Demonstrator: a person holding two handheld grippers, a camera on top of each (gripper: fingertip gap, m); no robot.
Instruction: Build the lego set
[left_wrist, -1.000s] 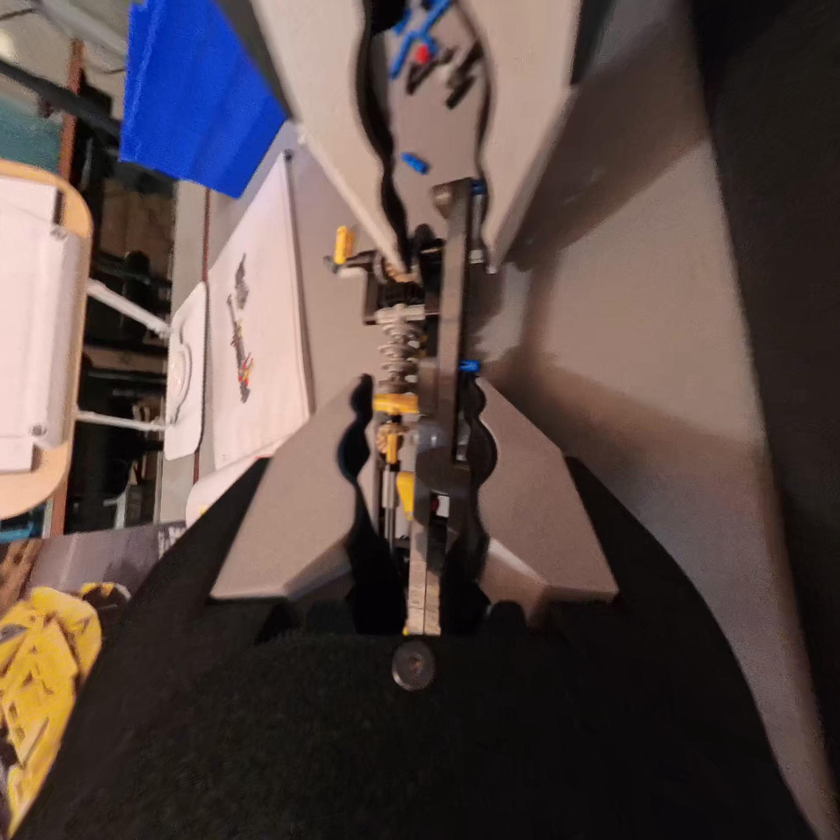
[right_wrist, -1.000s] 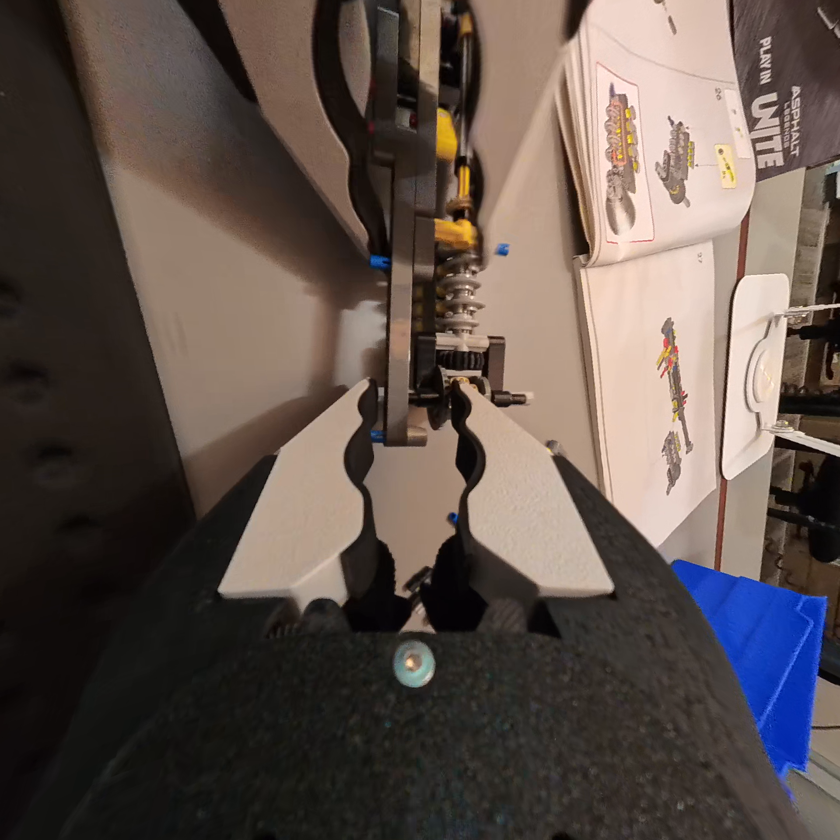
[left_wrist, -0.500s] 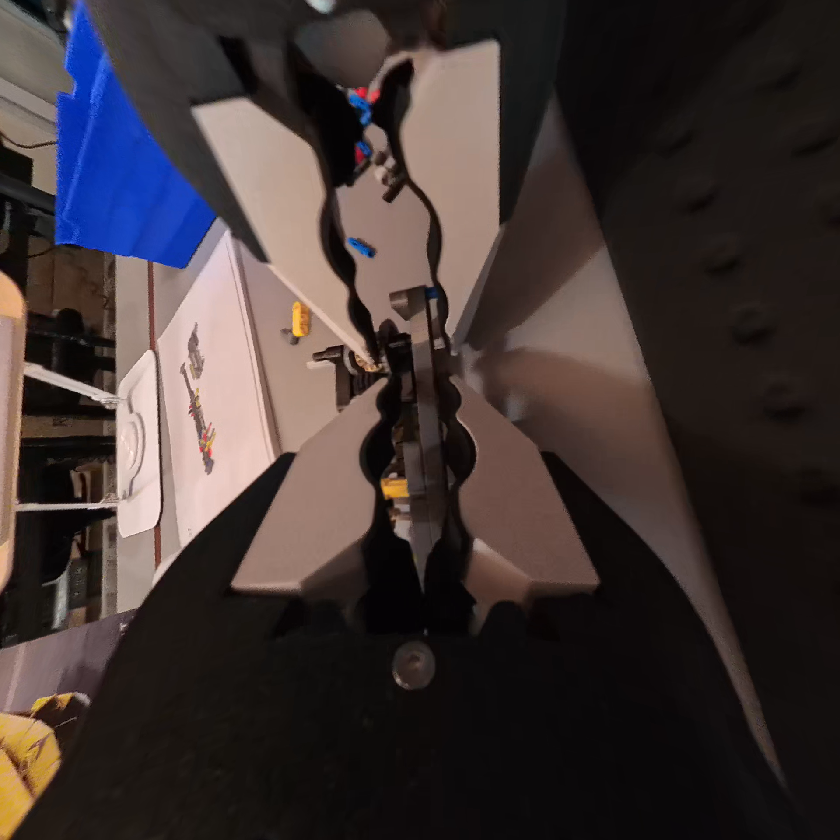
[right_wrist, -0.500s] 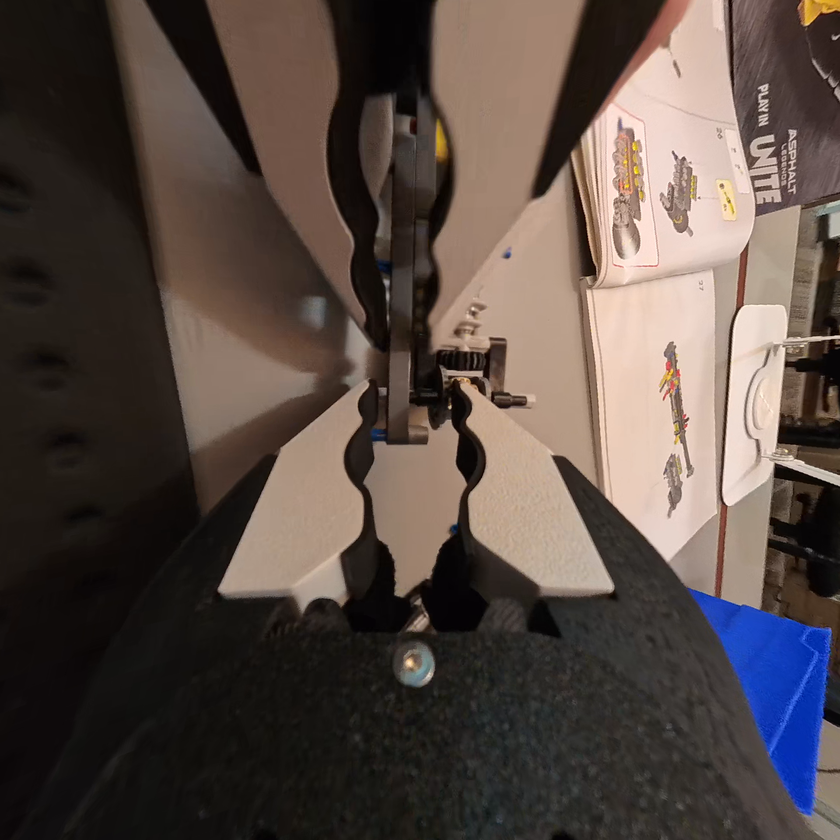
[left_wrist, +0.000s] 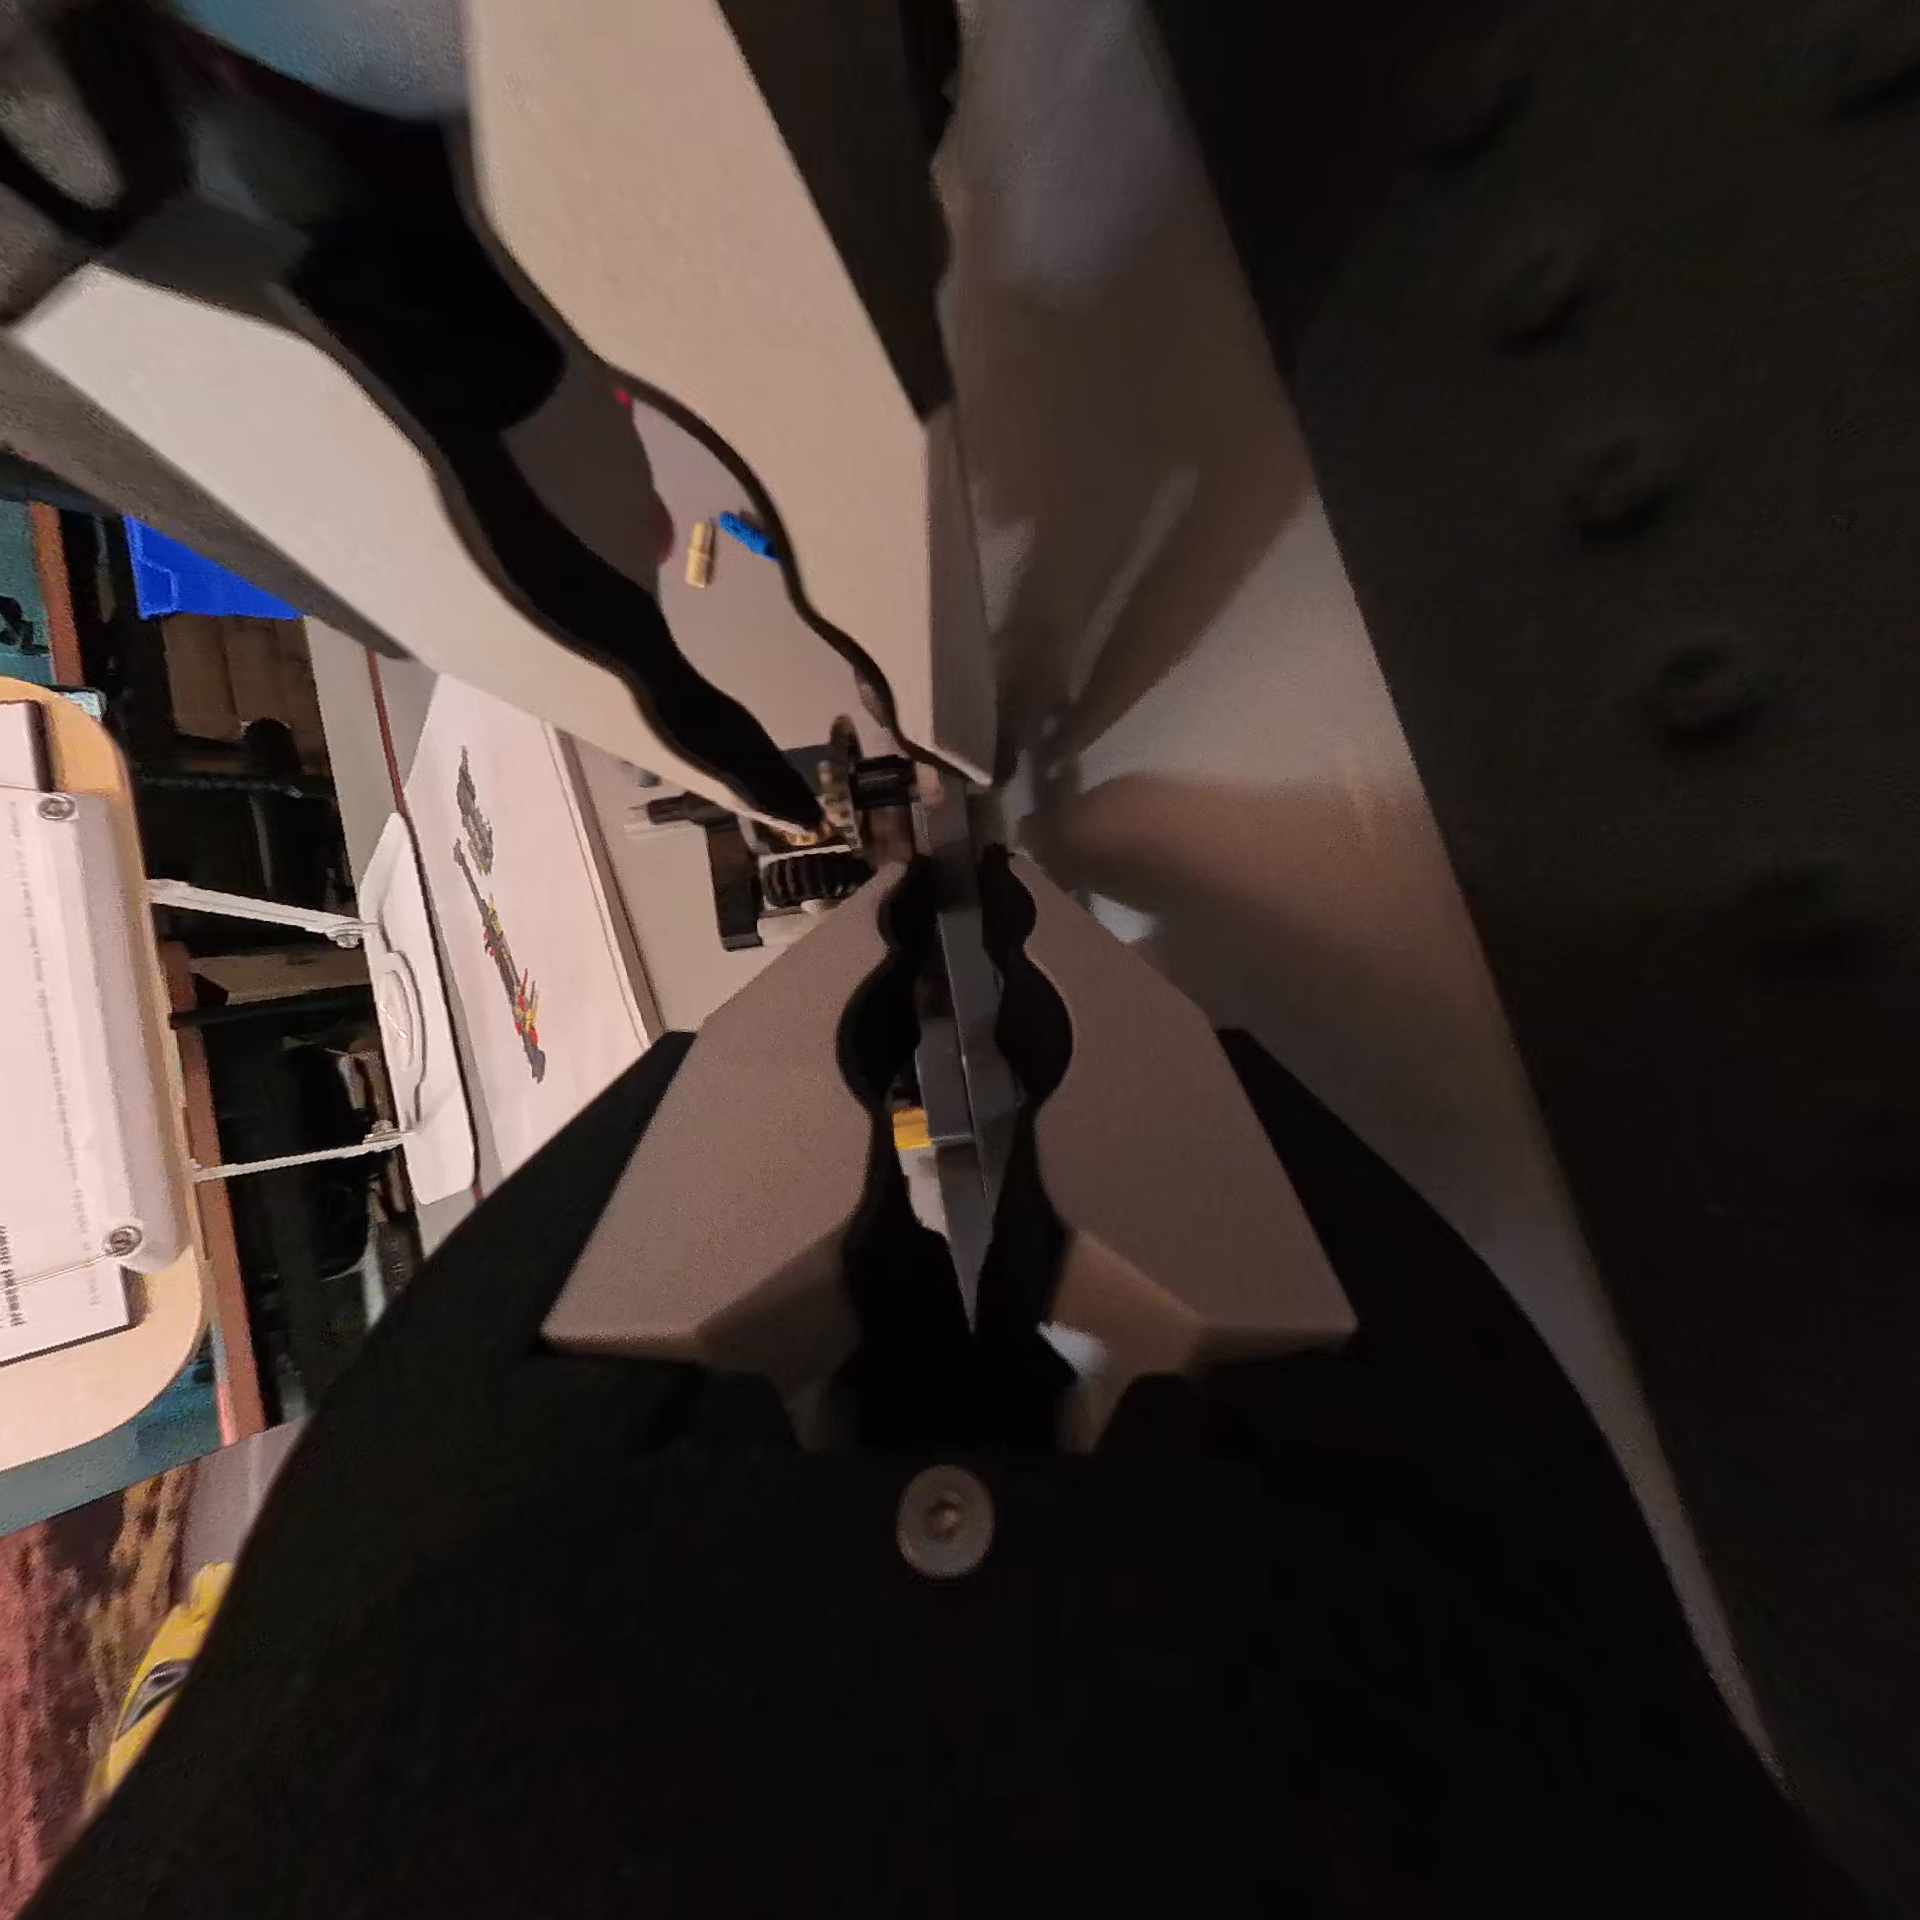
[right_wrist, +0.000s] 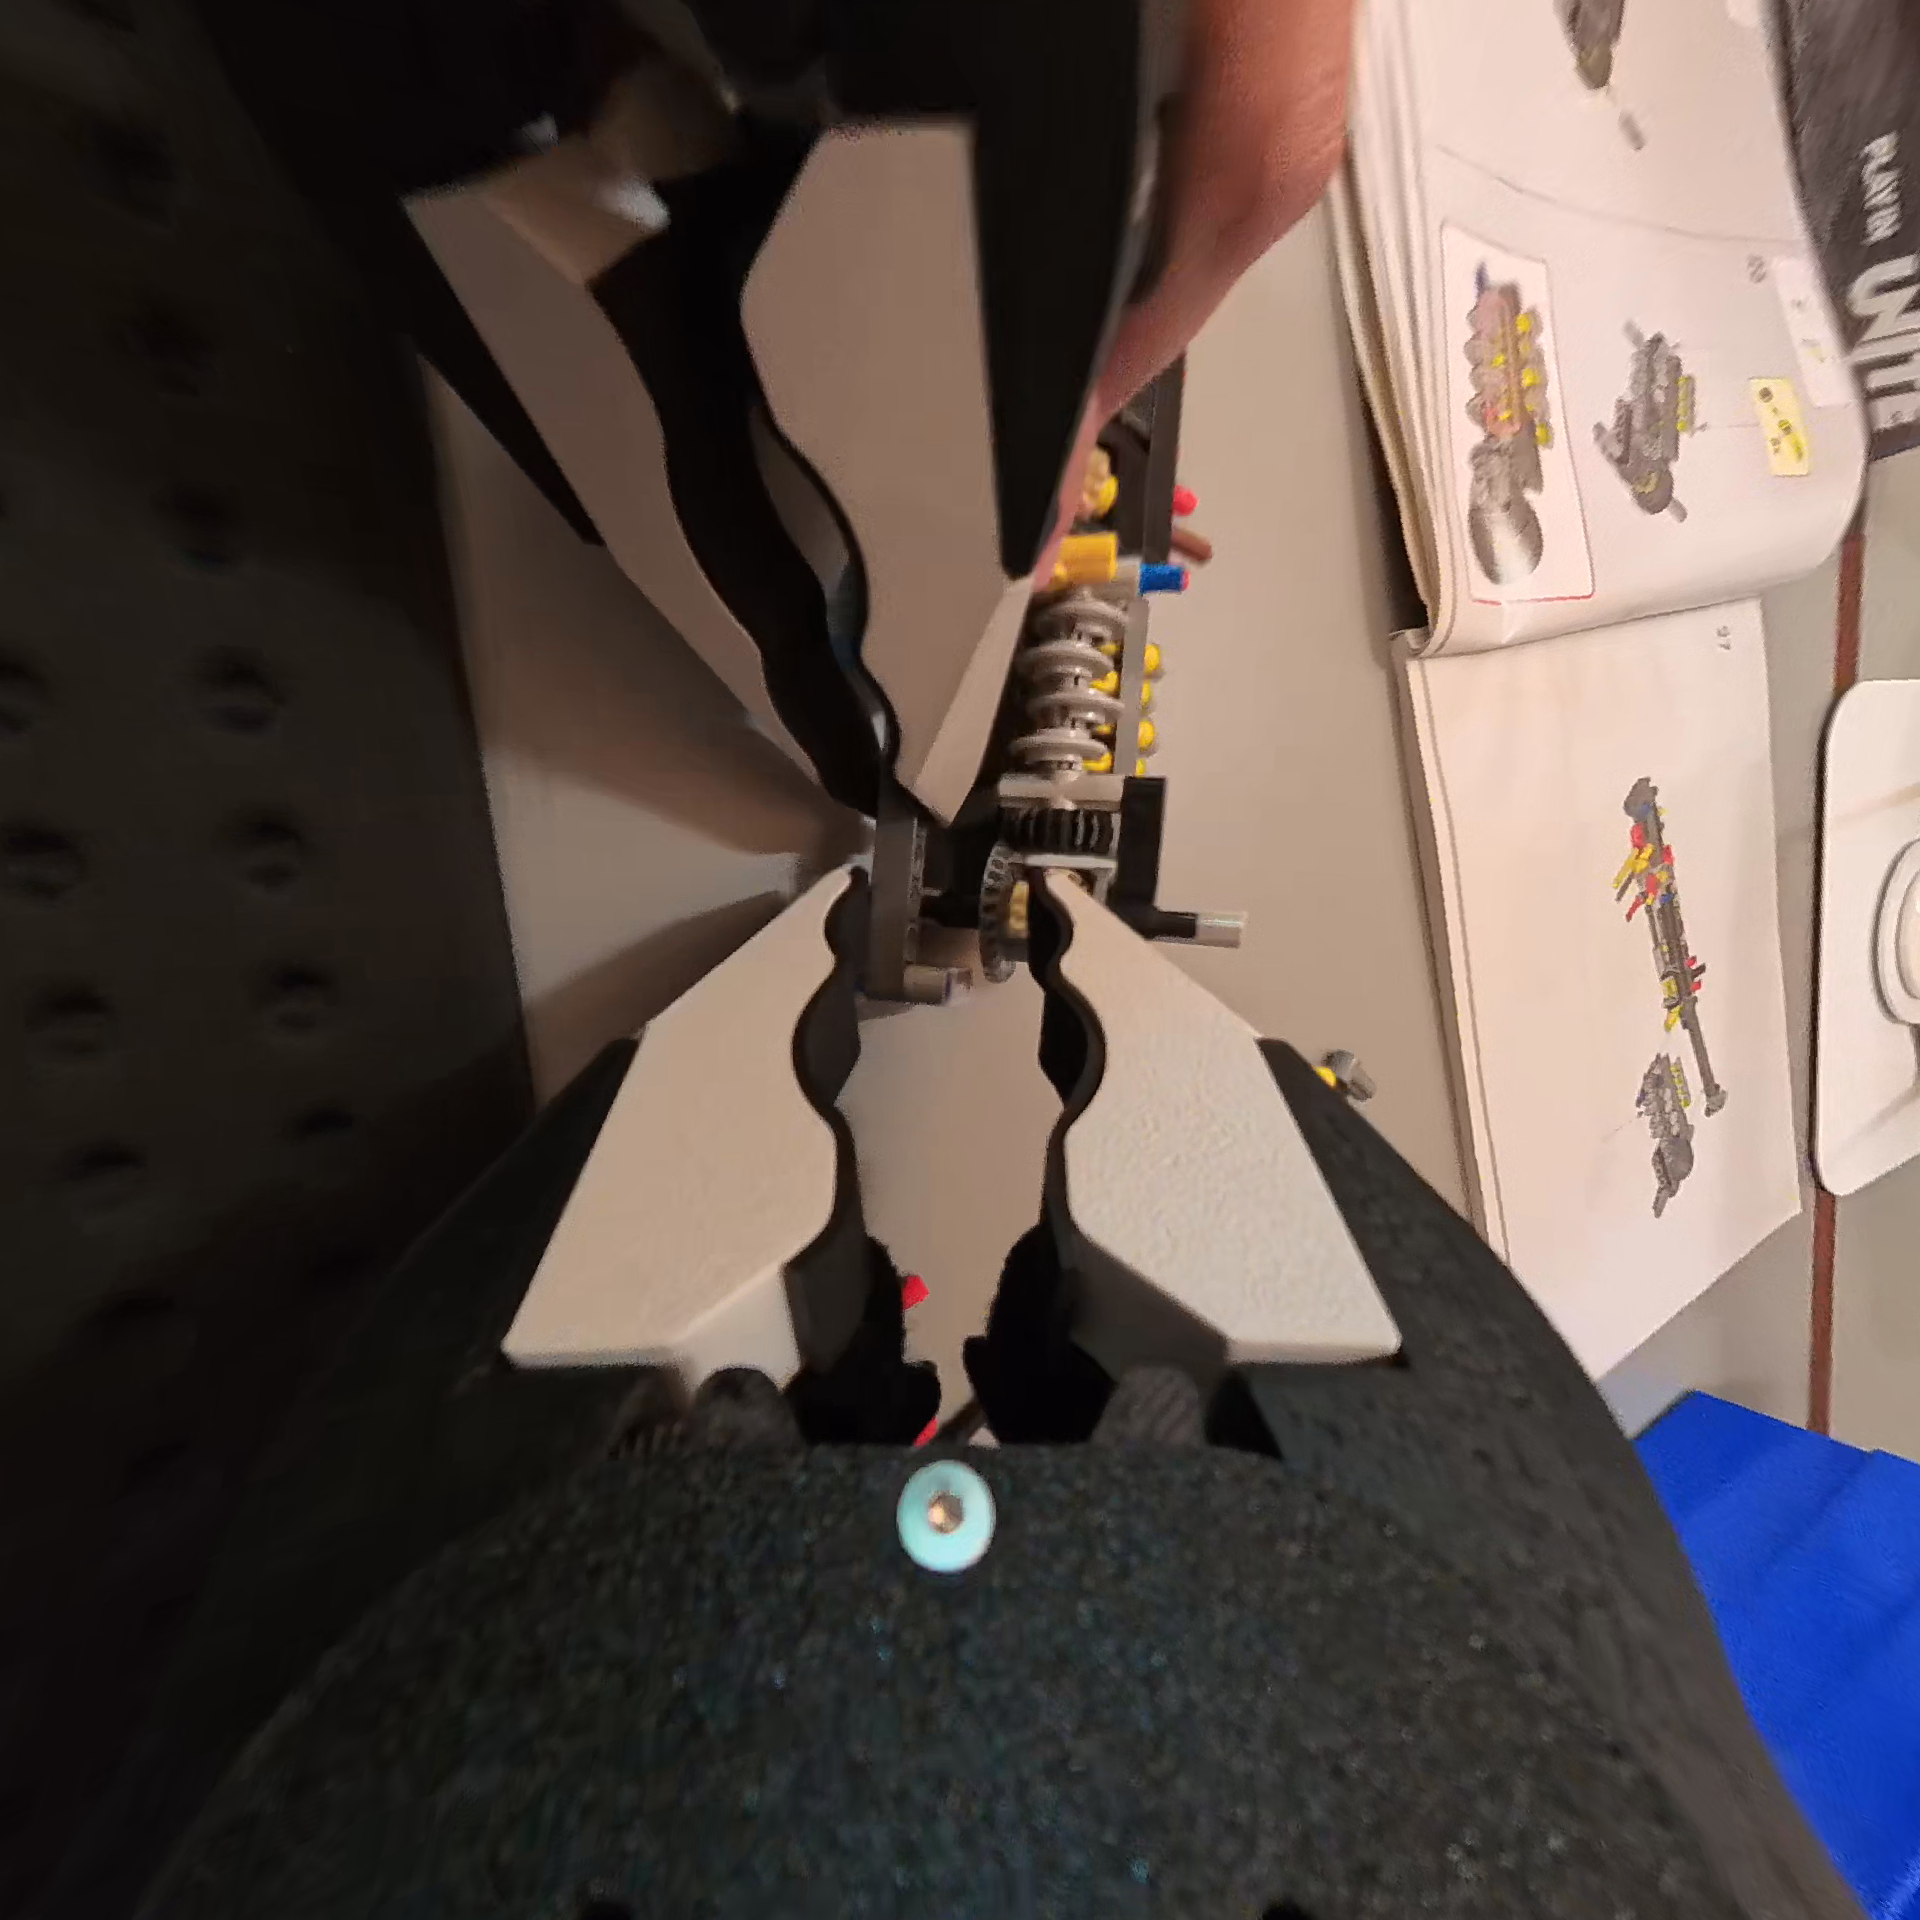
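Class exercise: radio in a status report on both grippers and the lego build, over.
Left gripper shut on lego assembly. Right gripper gripping its gear end, fingers head-on to left's. Instruction booklet open alongside. Nothing blocking.

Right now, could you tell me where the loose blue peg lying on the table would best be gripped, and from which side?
Grip the blue peg across its short middle, coming straight down from above. It lies flat on the table, and the tan peg lies close beside it, so a sideways approach would probably knock that one.
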